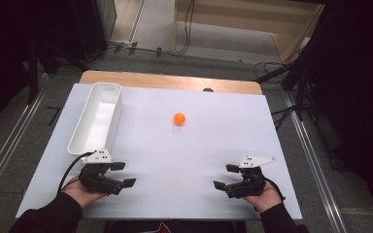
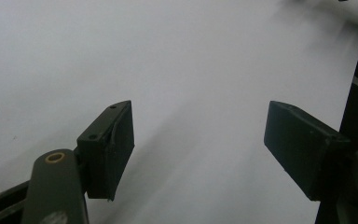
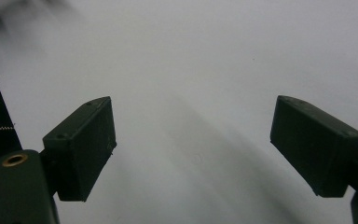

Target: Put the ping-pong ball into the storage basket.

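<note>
High view: orange ball (image 1: 179, 118) well beyond both spread grippers.

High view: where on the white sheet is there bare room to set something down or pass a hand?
Bare: the wide stretch between the left claw and right claw, up to the orange ball, and right of the ball. Tight: the left side, where the white bin sits.

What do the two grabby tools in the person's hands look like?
Both are black. The left tool and the right tool each end in two flat, blocky pads, wear a pale three-cornered plate on top and trail a black cable. A brass-coloured ring marks a joint. The sleeves are black.
</note>
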The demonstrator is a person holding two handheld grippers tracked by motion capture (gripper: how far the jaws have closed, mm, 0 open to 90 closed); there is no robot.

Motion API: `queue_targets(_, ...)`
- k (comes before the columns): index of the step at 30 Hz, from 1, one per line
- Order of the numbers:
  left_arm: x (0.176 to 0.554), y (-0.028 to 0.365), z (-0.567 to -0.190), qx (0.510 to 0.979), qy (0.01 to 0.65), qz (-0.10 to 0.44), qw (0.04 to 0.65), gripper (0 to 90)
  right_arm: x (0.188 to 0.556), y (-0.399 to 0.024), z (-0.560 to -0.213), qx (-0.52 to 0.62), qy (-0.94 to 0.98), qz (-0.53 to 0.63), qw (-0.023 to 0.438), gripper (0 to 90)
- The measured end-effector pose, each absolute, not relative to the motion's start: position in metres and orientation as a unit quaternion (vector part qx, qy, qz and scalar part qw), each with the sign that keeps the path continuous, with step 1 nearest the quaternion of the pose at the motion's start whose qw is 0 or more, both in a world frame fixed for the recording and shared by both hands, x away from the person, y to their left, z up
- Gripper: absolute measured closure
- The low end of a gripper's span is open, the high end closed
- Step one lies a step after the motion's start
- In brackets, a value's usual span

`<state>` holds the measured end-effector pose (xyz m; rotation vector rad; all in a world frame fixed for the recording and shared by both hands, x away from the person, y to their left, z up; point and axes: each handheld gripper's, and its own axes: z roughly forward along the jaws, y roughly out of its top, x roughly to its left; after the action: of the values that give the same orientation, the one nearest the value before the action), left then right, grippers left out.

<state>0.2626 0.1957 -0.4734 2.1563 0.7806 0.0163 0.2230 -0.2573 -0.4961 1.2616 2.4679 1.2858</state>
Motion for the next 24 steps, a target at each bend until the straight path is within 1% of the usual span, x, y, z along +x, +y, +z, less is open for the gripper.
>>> queue_targets(4,0.2636,0.195,-0.473,0.855,0.31,0.0,0.415,24.9,0.223,-0.258,-0.4967,0.411,0.809,0.419,0.045,12.9)
queue_targets(11,0.2604,0.1896,-0.4725,0.859,0.307,0.009,0.409,24.9,0.224,-0.2553,-0.4981,0.416,0.81,0.412,0.041,12.9)
queue_targets(20,0.2631,0.1891,-0.474,0.858,0.307,0.006,0.411,24.9,0.2224,-0.2572,-0.4979,0.42,0.807,0.413,0.042,12.9)
queue_targets(24,0.2632,0.1894,-0.4731,0.855,0.308,-0.003,0.417,24.9,0.2231,-0.2575,-0.4987,0.428,0.805,0.408,0.046,12.9)
